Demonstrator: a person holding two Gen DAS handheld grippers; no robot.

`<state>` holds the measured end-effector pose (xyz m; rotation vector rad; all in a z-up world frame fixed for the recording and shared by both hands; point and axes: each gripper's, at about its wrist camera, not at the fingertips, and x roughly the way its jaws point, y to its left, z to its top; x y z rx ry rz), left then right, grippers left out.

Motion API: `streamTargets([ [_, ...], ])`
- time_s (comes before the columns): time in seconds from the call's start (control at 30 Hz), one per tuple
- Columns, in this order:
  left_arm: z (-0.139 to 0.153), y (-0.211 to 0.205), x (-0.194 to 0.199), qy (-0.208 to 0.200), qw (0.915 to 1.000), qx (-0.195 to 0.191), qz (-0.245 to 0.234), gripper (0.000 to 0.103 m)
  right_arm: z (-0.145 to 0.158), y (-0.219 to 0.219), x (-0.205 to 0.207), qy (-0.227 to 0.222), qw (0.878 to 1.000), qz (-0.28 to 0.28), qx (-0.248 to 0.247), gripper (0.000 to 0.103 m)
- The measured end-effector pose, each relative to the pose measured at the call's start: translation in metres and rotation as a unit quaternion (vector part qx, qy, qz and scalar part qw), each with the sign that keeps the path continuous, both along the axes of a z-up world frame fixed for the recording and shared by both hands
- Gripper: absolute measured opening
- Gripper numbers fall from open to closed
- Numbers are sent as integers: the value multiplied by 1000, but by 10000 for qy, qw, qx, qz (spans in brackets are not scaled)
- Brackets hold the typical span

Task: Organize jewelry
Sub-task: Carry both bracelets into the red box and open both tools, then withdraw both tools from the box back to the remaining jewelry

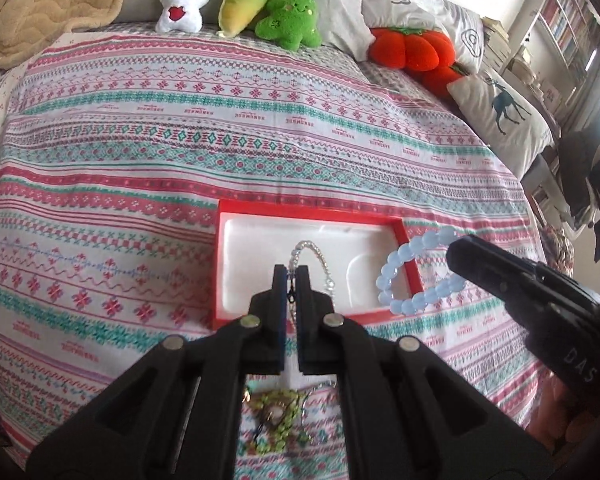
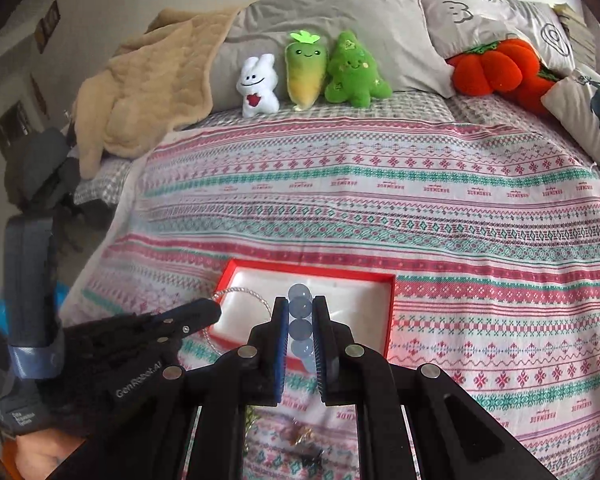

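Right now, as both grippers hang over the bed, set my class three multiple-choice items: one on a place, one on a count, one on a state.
1. Where does the red box lie?
A. on the patterned bedspread
B. on a pillow
C. on the floor

2. How many plush toys stand in the row between the beige blanket and the orange pumpkin plush?
A. one
B. three
C. five

3. What does the right gripper hold?
A. nothing
B. a green plush
C. the blue bead bracelet

Answers
1 A: striped cloth shows on all visible sides of the box.
2 B: a white plush, a yellow-green plush and a green plush.
3 C: blue beads sit between its fingers.
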<state>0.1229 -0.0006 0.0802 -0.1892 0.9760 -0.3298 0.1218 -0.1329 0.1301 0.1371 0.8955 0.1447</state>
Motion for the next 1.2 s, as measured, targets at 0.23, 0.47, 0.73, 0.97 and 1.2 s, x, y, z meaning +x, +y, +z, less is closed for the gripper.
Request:
streamTargets([
  [0.23,-18,-4,18,-14,9994,254,217,4,-8,11,13,-96,9998,145,-99,12],
  [0.47,-33,1,30,33,9976,568,387,4,-31,13,26,101,9994,235,-224,12],
  [0.73,-37,0,31,36,9968,703,376,4,-57,-10,34,382,9970,-65,-669,12],
  [0.97,-25,-11,21,56,9961,868,141,25,-52,-12,26,416,9964,32,-735,21],
  [1.2,-4,-4,-3,-114,9956,928,49,52,-36,-16,4,315,9962,35,-806,62],
])
